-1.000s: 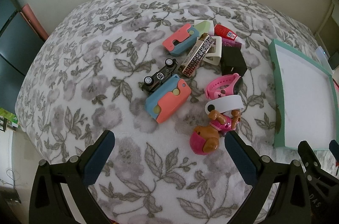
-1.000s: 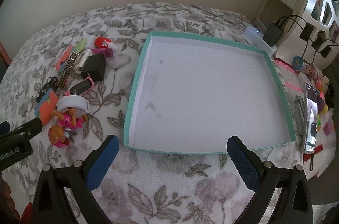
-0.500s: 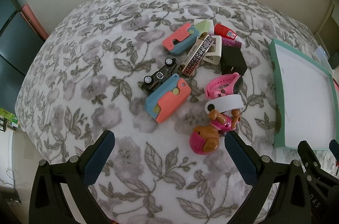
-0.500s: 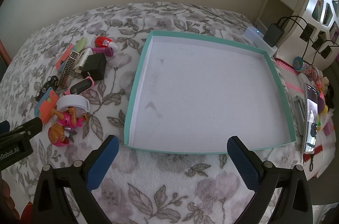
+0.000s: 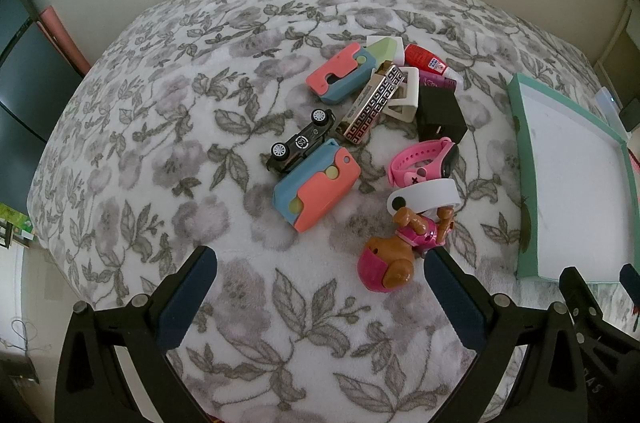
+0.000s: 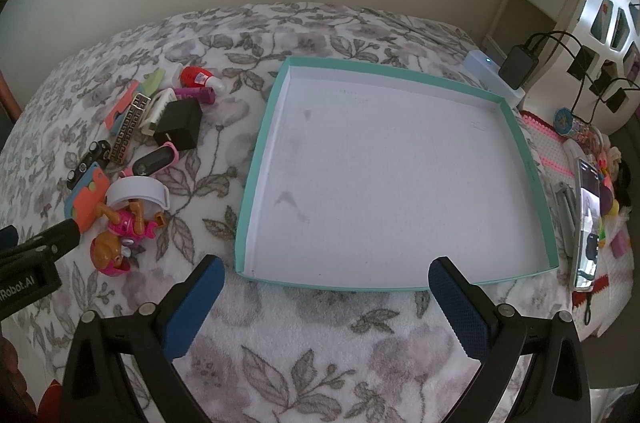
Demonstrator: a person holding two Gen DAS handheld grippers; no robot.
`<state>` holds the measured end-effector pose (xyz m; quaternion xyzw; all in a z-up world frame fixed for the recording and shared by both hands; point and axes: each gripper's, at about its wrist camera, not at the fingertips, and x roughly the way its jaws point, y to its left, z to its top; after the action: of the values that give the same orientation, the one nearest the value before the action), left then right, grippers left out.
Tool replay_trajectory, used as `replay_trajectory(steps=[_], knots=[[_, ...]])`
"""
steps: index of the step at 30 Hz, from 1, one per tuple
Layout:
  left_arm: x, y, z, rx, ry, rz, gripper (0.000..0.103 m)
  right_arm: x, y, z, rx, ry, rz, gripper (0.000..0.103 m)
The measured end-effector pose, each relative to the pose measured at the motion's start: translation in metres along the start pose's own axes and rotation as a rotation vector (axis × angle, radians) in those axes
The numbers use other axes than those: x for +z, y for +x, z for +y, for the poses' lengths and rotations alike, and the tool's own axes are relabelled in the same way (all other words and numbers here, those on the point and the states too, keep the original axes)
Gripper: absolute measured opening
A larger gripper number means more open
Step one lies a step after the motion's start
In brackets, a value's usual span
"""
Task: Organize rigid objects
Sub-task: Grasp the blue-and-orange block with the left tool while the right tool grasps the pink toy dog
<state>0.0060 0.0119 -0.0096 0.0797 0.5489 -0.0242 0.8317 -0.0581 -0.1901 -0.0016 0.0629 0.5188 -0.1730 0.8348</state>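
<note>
Dog figurine, brown-and-pink plastic [image 5: 394, 255]: lies just ahead of left gripper [image 5: 320, 297], toward its right finger, long axis diagonal; jaws spread, empty. Right gripper [image 6: 326, 303], likewise agape, faces teal-rimmed white tray [image 6: 256, 159].

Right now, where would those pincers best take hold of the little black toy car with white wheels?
Probably across the narrow body of the black toy car, between its wheels, coming straight down. It lies on its side against the blue-and-coral plastic case, so the left gripper should turn to span it.
</note>
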Motion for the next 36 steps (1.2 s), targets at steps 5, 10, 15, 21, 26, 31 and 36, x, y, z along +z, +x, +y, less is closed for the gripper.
replay_trajectory(steps=[5, 10, 15, 21, 26, 31, 36], knots=[[0.008, -0.001, 0.011, 0.028, -0.042, -0.025, 0.103, 0.005, -0.008, 0.007, 0.053, -0.013, -0.038, 0.103], [0.017, 0.003, 0.03, 0.019, -0.101, -0.024, 0.103, 0.015, -0.009, 0.024, 0.15, -0.023, -0.042, 0.103], [0.027, 0.012, 0.054, -0.007, -0.152, -0.008, 0.103, 0.025, -0.008, 0.044, 0.221, -0.06, -0.042, 0.103], [0.037, 0.024, 0.074, -0.055, -0.201, 0.011, 0.103, 0.035, 0.003, 0.068, 0.254, -0.109, -0.012, 0.103], [0.043, 0.036, 0.076, -0.065, -0.188, 0.034, 0.103, 0.036, 0.019, 0.084, 0.274, -0.131, 0.046, 0.103], [0.045, 0.054, 0.07, -0.126, -0.181, 0.086, 0.103, 0.033, 0.035, 0.099, 0.294, -0.134, 0.097, 0.103], [0.051, 0.067, 0.062, -0.157, -0.169, 0.114, 0.103, 0.024, 0.05, 0.115, 0.292, -0.173, 0.136, 0.103]])
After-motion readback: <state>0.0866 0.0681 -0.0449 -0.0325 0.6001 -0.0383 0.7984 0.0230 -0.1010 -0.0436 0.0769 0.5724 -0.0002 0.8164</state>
